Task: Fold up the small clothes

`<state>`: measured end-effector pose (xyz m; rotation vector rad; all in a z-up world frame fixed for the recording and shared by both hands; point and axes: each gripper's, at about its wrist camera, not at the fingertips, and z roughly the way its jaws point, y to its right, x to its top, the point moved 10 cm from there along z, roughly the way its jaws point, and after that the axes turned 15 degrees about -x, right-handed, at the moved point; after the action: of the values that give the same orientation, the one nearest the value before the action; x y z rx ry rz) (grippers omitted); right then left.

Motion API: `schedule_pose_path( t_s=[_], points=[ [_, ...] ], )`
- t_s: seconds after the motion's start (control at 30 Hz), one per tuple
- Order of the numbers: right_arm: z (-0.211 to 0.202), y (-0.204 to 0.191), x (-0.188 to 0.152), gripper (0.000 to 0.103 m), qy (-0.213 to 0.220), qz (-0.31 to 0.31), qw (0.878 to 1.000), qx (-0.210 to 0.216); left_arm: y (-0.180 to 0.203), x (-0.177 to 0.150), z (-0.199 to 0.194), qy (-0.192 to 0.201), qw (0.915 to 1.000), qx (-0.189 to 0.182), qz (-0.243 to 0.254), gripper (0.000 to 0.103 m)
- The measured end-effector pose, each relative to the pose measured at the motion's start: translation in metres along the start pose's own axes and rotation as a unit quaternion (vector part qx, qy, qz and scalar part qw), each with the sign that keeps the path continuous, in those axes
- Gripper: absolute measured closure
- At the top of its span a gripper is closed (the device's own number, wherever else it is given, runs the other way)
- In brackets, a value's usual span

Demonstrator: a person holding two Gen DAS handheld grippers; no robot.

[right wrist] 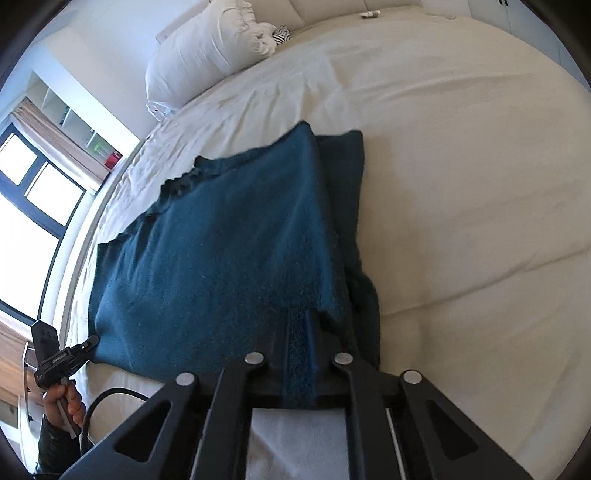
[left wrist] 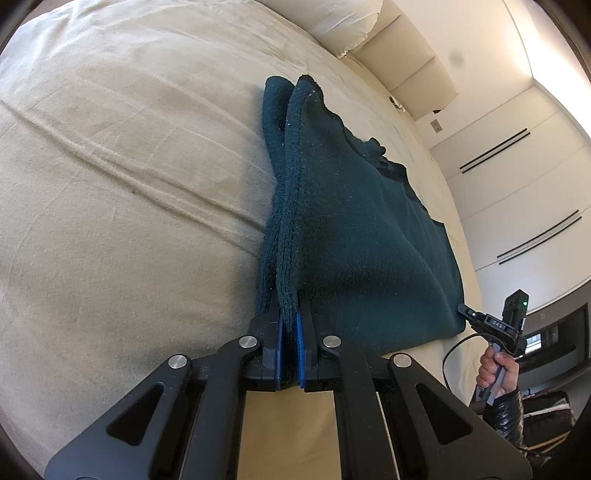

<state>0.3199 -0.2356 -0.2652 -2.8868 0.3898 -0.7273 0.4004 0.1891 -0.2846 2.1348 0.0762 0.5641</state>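
A dark teal knitted garment [left wrist: 369, 240] [right wrist: 221, 258] lies mostly flat on the cream bed sheet [left wrist: 110, 184]. One side edge is raised into a standing fold. My left gripper [left wrist: 290, 314] is shut on the near end of that raised edge, with the fabric pinched between its blue pads [left wrist: 300, 332]. In the right wrist view my right gripper [right wrist: 299, 321] is shut on another part of the garment's edge, and a strip of teal fabric fills the gap between its fingers. Each view shows the other gripper at a near corner of the garment: the right gripper [left wrist: 463, 309], and the left gripper [right wrist: 91, 340] in a hand [right wrist: 62, 402].
White pillows [right wrist: 207, 48] and a padded headboard [left wrist: 413, 70] are at the far end of the bed. A small striped thing [right wrist: 282, 33] lies by the pillows. A window [right wrist: 22, 203] is on one side and white wardrobe doors [left wrist: 517, 184] on the other. Bare sheet [right wrist: 461, 184] stretches beside the garment.
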Motion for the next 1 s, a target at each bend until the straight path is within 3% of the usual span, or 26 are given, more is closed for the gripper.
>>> schedule_pose_path(
  t_s=[0.2, 0.4, 0.47, 0.53, 0.57, 0.6, 0.63, 0.67, 0.7, 0.77, 0.83, 0.9, 1.0],
  points=[
    [-0.008, 0.015, 0.000, 0.102, 0.011, 0.031, 0.999, 0.000, 0.000, 0.000, -0.001, 0.001, 1.0000, 0.001, 0.000, 0.098],
    [0.002, 0.065, -0.022, 0.102, -0.007, 0.107, 0.994, -0.023, 0.001, -0.001, 0.001, 0.002, 1.0000, 0.003, 0.000, 0.098],
    [-0.004, 0.067, -0.025, 0.102, 0.000, 0.119, 0.993, 0.003, 0.001, -0.002, 0.001, 0.003, 1.0000, 0.000, -0.002, 0.098],
    [-0.025, 0.051, -0.019, 0.101, 0.035, 0.104, 0.991, 0.073, -0.001, -0.002, 0.000, 0.003, 1.0000, -0.003, -0.005, 0.098],
    [-0.035, 0.045, -0.014, 0.100, 0.055, 0.094, 0.991, 0.083, -0.001, -0.002, 0.001, 0.003, 1.0000, -0.004, -0.006, 0.098],
    [-0.046, 0.039, -0.007, 0.079, 0.082, 0.074, 0.991, 0.075, -0.001, -0.002, 0.001, 0.004, 1.0000, -0.004, -0.008, 0.098],
    [-0.049, 0.035, -0.003, 0.035, 0.091, 0.060, 0.992, 0.064, -0.002, -0.002, 0.001, 0.005, 0.9999, -0.005, -0.009, 0.098],
    [-0.052, 0.032, 0.002, 0.020, 0.101, 0.045, 0.993, 0.043, -0.002, -0.002, 0.001, 0.005, 0.9999, -0.005, -0.010, 0.098],
    [-0.055, 0.029, 0.009, 0.015, 0.122, 0.025, 0.992, 0.007, -0.001, -0.002, 0.001, 0.006, 0.9999, -0.004, -0.010, 0.098],
    [-0.055, 0.015, 0.015, 0.023, 0.128, -0.029, 0.991, -0.009, -0.001, -0.002, 0.000, 0.006, 0.9999, -0.004, -0.009, 0.098],
    [-0.048, 0.003, 0.016, 0.048, 0.107, -0.055, 0.993, 0.005, -0.002, -0.002, 0.000, 0.005, 0.9999, -0.005, -0.009, 0.098],
    [-0.033, -0.006, 0.012, 0.056, 0.072, -0.073, 0.995, 0.000, -0.002, -0.002, 0.000, 0.004, 0.9999, -0.006, -0.009, 0.098],
    [-0.019, 0.000, 0.012, 0.061, 0.054, -0.059, 0.997, -0.007, -0.002, -0.002, 0.000, 0.003, 0.9999, -0.006, -0.009, 0.098]
  ],
)
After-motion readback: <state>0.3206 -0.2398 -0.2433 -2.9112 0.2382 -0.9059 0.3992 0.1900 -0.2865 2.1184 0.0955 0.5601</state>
